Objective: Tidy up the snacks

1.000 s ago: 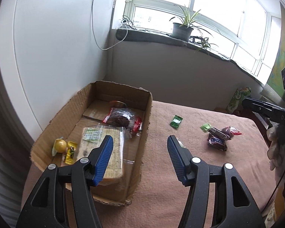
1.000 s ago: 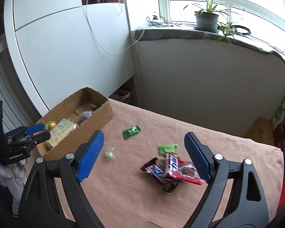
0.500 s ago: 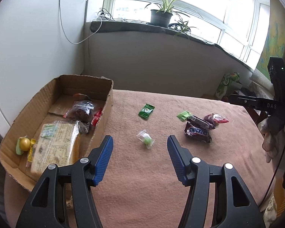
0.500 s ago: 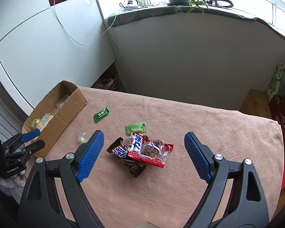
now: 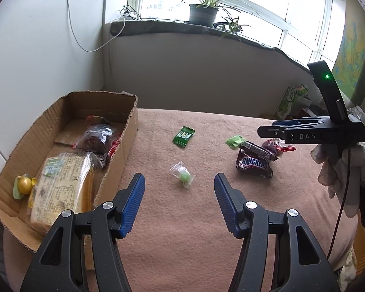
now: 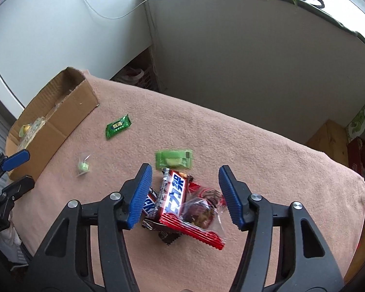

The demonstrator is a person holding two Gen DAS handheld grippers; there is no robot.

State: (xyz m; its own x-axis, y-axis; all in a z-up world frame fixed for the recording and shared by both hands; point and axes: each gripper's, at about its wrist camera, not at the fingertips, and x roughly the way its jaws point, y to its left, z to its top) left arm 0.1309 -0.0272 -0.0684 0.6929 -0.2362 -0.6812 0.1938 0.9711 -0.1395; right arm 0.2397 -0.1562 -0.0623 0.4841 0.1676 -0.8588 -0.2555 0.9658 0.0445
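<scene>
- left wrist view: our left gripper (image 5: 178, 196) has its fingers wide apart and holds nothing. the clear-wrapped green candy (image 5: 183, 174) lies on the brown cloth (image 5: 182, 231) just ahead, between the fingertips' line. the cardboard box (image 5: 127, 131) with snacks is at the left. we should come down straight and close on the wrapper body, not its thin edge.
- right wrist view: our right gripper (image 6: 185, 194) is also spread and empty, above the pile with the red snickers bar (image 6: 174, 196). we should take one packet only.
</scene>
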